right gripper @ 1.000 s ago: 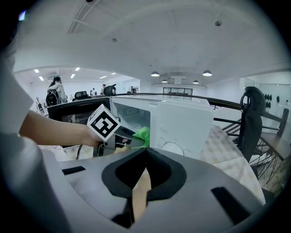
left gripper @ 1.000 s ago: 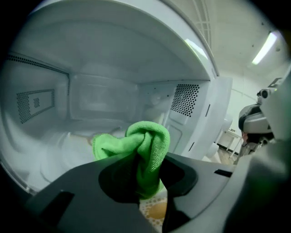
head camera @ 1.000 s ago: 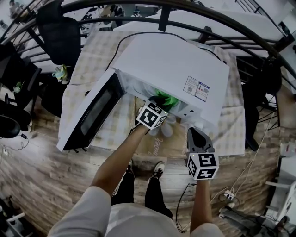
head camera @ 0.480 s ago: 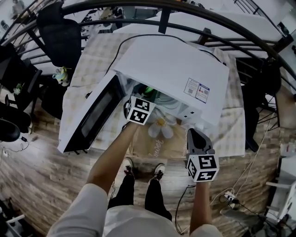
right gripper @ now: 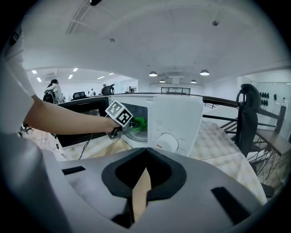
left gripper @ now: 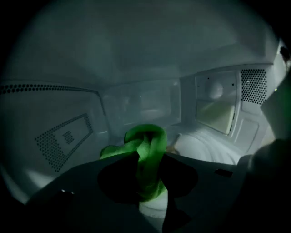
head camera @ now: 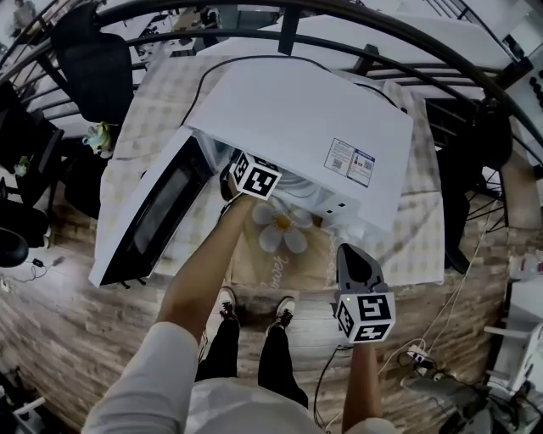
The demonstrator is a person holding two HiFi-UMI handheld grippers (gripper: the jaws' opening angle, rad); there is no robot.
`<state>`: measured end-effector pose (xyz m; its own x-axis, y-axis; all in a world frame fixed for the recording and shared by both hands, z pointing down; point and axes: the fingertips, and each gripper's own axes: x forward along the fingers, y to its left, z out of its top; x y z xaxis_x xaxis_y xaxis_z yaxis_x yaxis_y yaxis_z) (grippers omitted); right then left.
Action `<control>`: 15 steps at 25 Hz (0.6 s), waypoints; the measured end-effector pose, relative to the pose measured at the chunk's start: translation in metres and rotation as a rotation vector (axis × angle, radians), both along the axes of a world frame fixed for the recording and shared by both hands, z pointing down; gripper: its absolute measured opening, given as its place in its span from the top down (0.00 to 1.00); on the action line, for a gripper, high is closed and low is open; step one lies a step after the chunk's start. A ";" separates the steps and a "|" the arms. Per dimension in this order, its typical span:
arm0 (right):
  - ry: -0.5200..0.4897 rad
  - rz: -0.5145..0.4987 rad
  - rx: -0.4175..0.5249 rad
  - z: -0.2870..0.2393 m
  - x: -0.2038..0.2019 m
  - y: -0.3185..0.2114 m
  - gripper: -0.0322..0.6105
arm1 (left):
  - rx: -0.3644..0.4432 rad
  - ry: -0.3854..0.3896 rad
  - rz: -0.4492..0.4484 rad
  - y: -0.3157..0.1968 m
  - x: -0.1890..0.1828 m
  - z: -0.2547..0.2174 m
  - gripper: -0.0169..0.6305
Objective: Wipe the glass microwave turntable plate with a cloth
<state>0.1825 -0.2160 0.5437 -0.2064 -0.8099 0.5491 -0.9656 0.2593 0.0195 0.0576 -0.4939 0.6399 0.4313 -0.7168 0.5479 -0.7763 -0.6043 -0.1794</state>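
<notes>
My left gripper [left gripper: 148,157] is inside the white microwave [head camera: 297,127] and is shut on a bunched green cloth [left gripper: 146,145]. The cloth hangs down onto the cavity floor, beside the pale round glass turntable plate [left gripper: 204,148]; whether they touch is unclear. From the head camera only its marker cube [head camera: 256,175] shows, at the oven's mouth. In the right gripper view the cloth [right gripper: 138,122] and cube [right gripper: 119,113] sit in the opening. My right gripper [head camera: 350,253] hangs off the table's front edge, jaws shut and empty [right gripper: 145,152].
The microwave door [head camera: 148,216] swings out to the left. A daisy-print mat [head camera: 280,229] lies before the oven on a checked tablecloth [head camera: 424,229]. A black chair [head camera: 85,51] and a dark railing [head camera: 382,25] stand behind. Perforated vents [left gripper: 63,139] line the cavity wall.
My left gripper has carried the green cloth leftward and deeper into the cavity, so the cloth no longer shows from the head camera. The right gripper has dropped slightly.
</notes>
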 end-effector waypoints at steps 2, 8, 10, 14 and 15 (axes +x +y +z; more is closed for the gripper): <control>-0.014 0.024 0.015 -0.004 0.006 0.001 0.93 | 0.032 -0.024 0.066 0.006 0.019 -0.001 0.77; -0.025 0.028 0.029 -0.011 0.007 -0.002 0.93 | 0.052 -0.014 0.381 0.058 0.091 -0.005 0.77; -0.025 0.024 0.033 -0.015 0.005 -0.003 0.93 | 0.044 -0.019 0.447 0.077 0.105 -0.005 0.77; -0.020 0.011 0.050 -0.028 0.000 -0.005 0.93 | 0.022 -0.053 0.400 0.084 0.084 -0.002 0.77; -0.018 0.007 0.055 -0.032 -0.002 -0.006 0.93 | 0.012 -0.054 0.360 0.081 0.071 -0.002 0.77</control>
